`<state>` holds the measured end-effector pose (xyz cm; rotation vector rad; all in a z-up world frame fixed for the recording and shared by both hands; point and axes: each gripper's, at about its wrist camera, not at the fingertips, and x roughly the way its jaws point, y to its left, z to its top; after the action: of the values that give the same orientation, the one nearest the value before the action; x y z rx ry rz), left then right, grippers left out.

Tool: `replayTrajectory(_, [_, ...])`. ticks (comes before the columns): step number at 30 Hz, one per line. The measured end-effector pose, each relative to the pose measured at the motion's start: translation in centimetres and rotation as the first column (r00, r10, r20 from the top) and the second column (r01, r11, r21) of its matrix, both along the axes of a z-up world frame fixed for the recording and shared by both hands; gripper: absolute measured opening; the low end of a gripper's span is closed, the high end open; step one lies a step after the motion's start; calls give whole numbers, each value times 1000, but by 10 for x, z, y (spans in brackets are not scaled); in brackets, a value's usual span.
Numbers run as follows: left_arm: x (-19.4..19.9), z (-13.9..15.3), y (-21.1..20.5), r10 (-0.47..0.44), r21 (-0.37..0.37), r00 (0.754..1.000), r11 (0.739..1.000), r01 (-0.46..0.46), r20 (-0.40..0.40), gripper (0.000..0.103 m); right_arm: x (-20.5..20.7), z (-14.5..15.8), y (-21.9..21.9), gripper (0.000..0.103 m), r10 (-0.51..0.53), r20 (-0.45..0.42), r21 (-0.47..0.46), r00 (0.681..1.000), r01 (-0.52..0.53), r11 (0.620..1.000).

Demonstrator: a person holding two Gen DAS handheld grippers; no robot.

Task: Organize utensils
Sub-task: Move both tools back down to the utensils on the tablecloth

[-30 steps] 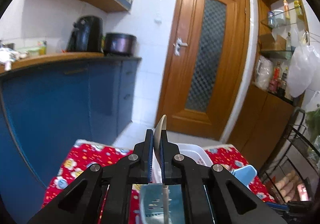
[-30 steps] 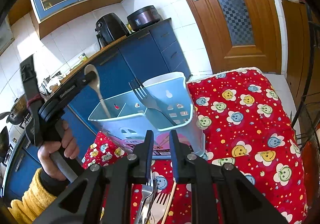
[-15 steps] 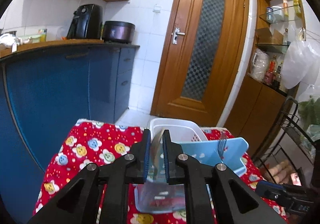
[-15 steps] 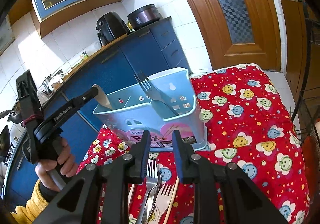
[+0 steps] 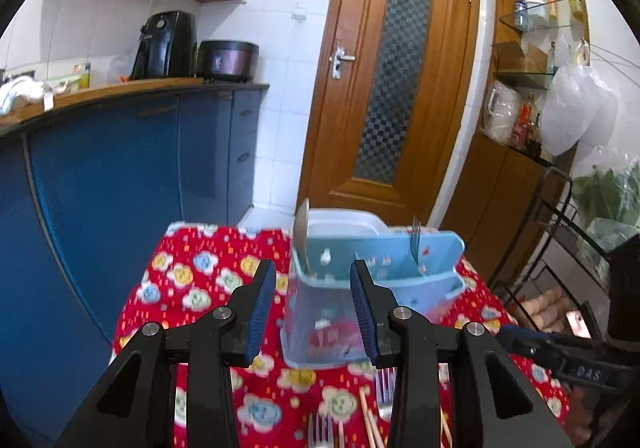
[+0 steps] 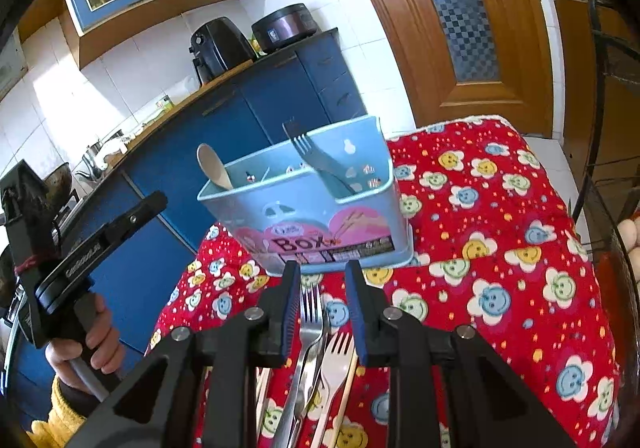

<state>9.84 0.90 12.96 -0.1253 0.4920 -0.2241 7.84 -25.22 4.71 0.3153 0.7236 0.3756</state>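
Observation:
A light blue utensil box [image 6: 320, 215] stands on the red flowered cloth [image 6: 500, 248]. A spoon [image 6: 214, 167] stands in its left compartment and a fork [image 6: 320, 163] in its right one. The box also shows in the left wrist view [image 5: 360, 288], with the spoon [image 5: 301, 236] upright in it. My left gripper [image 5: 313, 300] is open and empty, just short of the box. My right gripper [image 6: 322, 308] is open above a metal fork [image 6: 310, 332], a white fork [image 6: 336, 360] and chopsticks lying on the cloth.
A white tub [image 5: 340, 221] sits behind the box. Blue kitchen cabinets [image 5: 120, 187] stand left, a wooden door [image 5: 396, 87] behind, a wire rack [image 5: 568, 248] at the right. More forks and chopsticks [image 5: 368, 416] lie near the table's front.
My left gripper lowered the spoon into the box's left compartment, opened and drew back. My right gripper opened a little wider over the forks.

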Motion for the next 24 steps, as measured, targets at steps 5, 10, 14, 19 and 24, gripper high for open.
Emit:
replayTrajectory(5, [-15,-16,7,-3,21,998,1000,5,-66,40,-7,-11,6,26,-1,-37,-18,999,1,1000])
replayTrajectory(10, [-25,-36,12,1,44,991,999,5,-133,40,-12,-27,11,26,0,-92,-32,996,-3,999])
replayTrajectory(14, [-30,-53,14,0,53,982,999,11,-189,40,-16,-40,12,26,-2,-139,-56,990,-6,998])
replayTrajectory(19, [-35,-72,14,7,81,969,997,13,-246,40,-19,-57,10,26,-2,-197,-64,980,-10,998])
replayTrajectory(24, [-40,-88,11,-2,85,953,996,29,-303,40,-20,-69,11,26,-1,-242,-85,970,-20,996])
